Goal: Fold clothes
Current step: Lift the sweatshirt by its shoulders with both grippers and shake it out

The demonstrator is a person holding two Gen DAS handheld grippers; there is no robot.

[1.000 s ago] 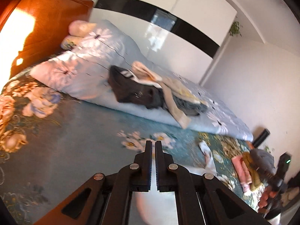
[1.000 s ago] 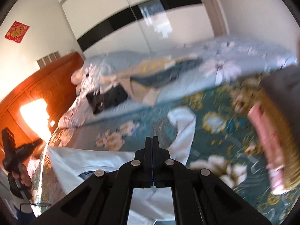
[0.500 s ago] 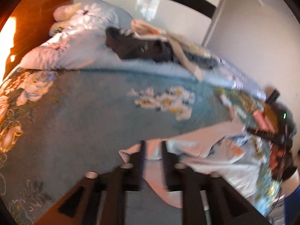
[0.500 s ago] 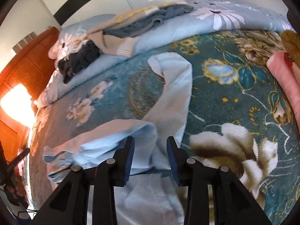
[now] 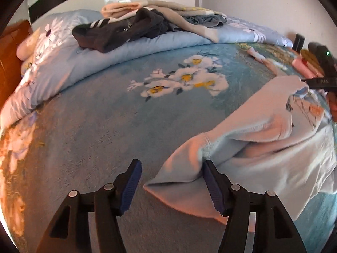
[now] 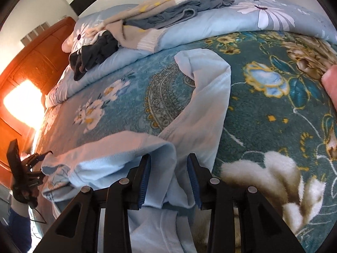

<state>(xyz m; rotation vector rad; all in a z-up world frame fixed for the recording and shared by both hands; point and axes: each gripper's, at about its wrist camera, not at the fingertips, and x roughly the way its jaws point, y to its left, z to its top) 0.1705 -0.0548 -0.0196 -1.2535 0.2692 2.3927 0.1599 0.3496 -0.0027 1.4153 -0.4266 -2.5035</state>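
The left gripper is partly open and its jaws are opening; a folded corner of the light blue shirt lies between them, touching the inner face of the right-hand finger, while the other finger stands clear of the cloth over the bedspread. Neither pad presses on the fabric. The right gripper is open to a narrower gap, with a rounded fold of the same shirt lying between the blue ribbed pads; the cloth bulges slack and is not pinched. The shirt lies crumpled on the teal floral blanket, one sleeve curving away toward the far side of the bed, a printed figure partly visible on its front in the left wrist view. Beyond it, a pale blue daisy-print duvet is rolled along the far edge of the bed and carries a heap of clothes: a dark garment with white stripes, a beige one, a grey-blue one. A wooden headboard stands at the bed's end.
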